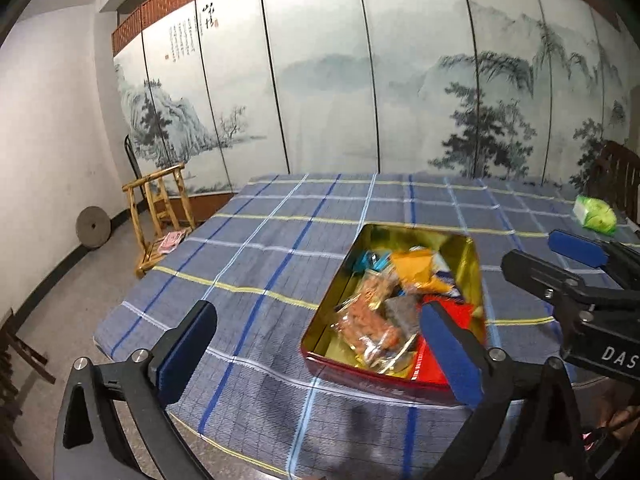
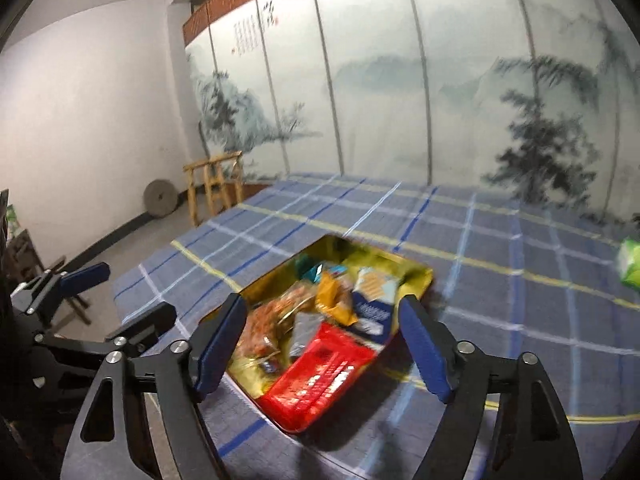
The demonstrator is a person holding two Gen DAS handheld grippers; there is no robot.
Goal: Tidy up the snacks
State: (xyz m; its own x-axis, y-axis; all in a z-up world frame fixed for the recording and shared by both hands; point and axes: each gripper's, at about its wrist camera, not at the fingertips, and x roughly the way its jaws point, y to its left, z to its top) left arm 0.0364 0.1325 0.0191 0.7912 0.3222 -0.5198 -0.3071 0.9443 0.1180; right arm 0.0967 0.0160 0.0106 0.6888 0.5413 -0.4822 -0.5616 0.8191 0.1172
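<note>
A red tin with a gold inside (image 1: 472, 264) (image 2: 416, 276) sits near the table's front edge, holding several snack packets: a red pack (image 2: 320, 376), a clear bag of orange snacks (image 1: 372, 320) and a yellow packet (image 1: 416, 268). My left gripper (image 1: 320, 356) is open and empty, above the cloth just left of the tin; it also shows in the right wrist view (image 2: 116, 300). My right gripper (image 2: 320, 352) is open and empty, hovering over the tin's near end; it also shows in the left wrist view (image 1: 560, 260).
A blue plaid cloth (image 1: 260, 248) covers the table. A green packet (image 1: 596, 214) (image 2: 630, 264) lies at the far right. A wooden chair (image 1: 160, 216) and a stone wheel (image 1: 93, 227) stand on the floor at left. A painted screen backs the table.
</note>
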